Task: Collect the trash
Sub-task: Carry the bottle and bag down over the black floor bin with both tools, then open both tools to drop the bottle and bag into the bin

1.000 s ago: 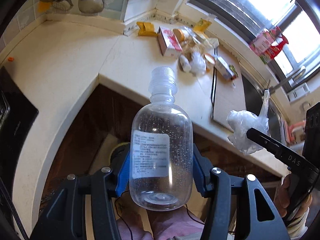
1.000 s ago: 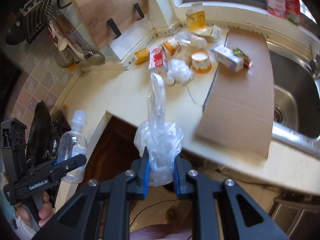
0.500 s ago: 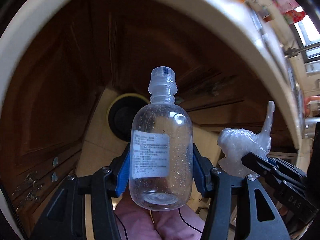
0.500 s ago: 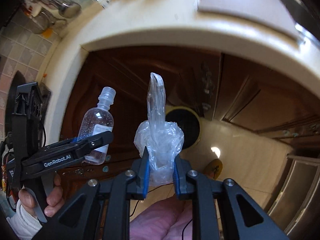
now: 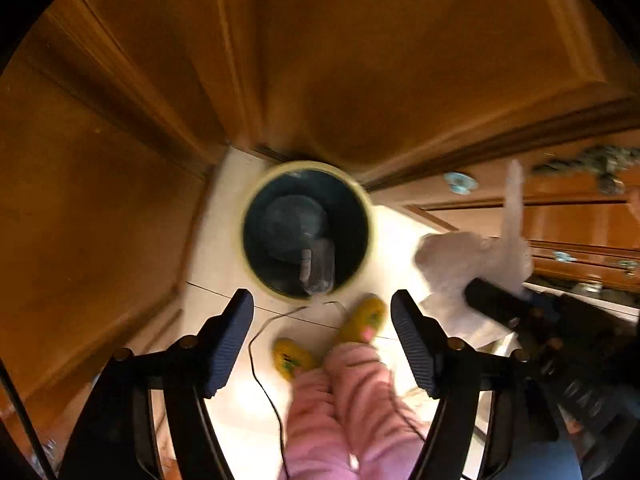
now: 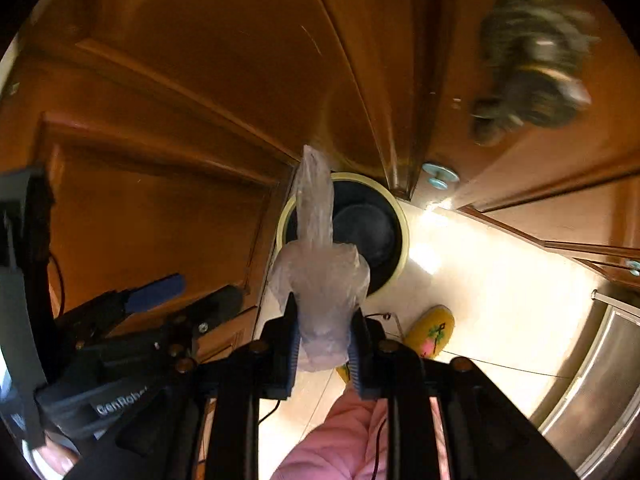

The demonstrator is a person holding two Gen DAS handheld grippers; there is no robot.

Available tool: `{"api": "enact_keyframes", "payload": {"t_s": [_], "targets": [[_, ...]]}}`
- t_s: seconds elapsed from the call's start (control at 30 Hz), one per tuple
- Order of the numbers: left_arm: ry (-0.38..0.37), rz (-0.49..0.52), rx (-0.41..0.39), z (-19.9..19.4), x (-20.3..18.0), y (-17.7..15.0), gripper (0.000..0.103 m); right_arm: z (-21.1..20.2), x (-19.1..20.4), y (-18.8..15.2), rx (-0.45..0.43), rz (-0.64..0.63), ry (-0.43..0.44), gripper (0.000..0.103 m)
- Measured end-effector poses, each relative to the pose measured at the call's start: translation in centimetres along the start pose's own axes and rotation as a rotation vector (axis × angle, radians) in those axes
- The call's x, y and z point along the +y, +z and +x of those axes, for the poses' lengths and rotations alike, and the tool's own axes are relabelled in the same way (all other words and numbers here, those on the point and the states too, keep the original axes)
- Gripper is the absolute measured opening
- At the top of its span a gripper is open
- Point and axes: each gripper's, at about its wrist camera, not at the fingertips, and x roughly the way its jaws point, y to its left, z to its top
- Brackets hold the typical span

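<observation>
Legs in pink trousers (image 5: 344,412) and yellow slippers (image 5: 360,320) stood nearest, on the pale floor (image 6: 500,288). Just above them in the left view, the left gripper (image 5: 322,340) had its two fingers spread wide apart, and nothing was between them. It was let go and empty.

A little farther, the bin (image 5: 370,216) sat on the floor in the corner where the brown cupboard doors (image 5: 360,60) met. It had a pale rim and was dark inside. A clear bottle (image 5: 318,266) showed inside the bin, near its near edge. It was blurry, so I could not tell whether it lay at the bottom or was dropping.

The right gripper (image 6: 324,344) was squeezed tight on a thin plastic bag (image 6: 320,276). The bag was bunched up, and its long twisted tail pointed toward the bin. From the right view the bag hung in front of the bin's left rim, above the floor.

The bag looked very light, soft and floppy. It would not break, but it might be slippery and could cling or drift when let go. The bunched fat part seemed the best place to hold it, as the fingers did, not the thin tail. I think it should be right over the dark hole before the fingers open.

Farthest away on the right were round cupboard knobs (image 6: 440,174) and a blurry dark thing (image 6: 532,64) I could not name.
</observation>
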Motion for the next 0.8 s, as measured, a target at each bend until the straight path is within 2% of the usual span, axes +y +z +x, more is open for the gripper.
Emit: {"api": "enact_keyframes", "payload": {"t_s": [0.1,0.37,0.47,0.53,0.6,0.67,0.8], "targets": [[0.032,-0.016,-0.025,-0.1,1.3,-0.4,0.070,0.7,0.5,0.8,0.007,-0.031,-0.014,0.023],[0.037,-0.081,-0.117,-1.3,4.2,-2.6,0.072,2.0,1.7,2.2,0.065,-0.086,-0.036,0.025],[0.030,-0.104,-0.128,-1.5,4.5,-2.9,0.072,2.6,3.1,2.6,0.086,-0.086,-0.041,0.040],[0.028,-0.114,-0.132,-2.2,4.6,-3.4,0.072,2.6,3.5,2.5,0.088,-0.065,-0.035,0.060],[0.028,-0.119,-0.138,-3.1,4.7,-3.6,0.072,2.2,3.8,2.3,0.072,-0.037,-0.020,0.069],[0.033,-0.120,-0.150,-4.1,4.9,-4.0,0.072,1.4,4.1,2.0,0.056,-0.009,-0.012,0.073],[0.040,-0.134,-0.185,-6.7,5.0,-4.9,0.075,-0.5,4.2,1.5,0.049,0.011,0.008,0.073]]}}
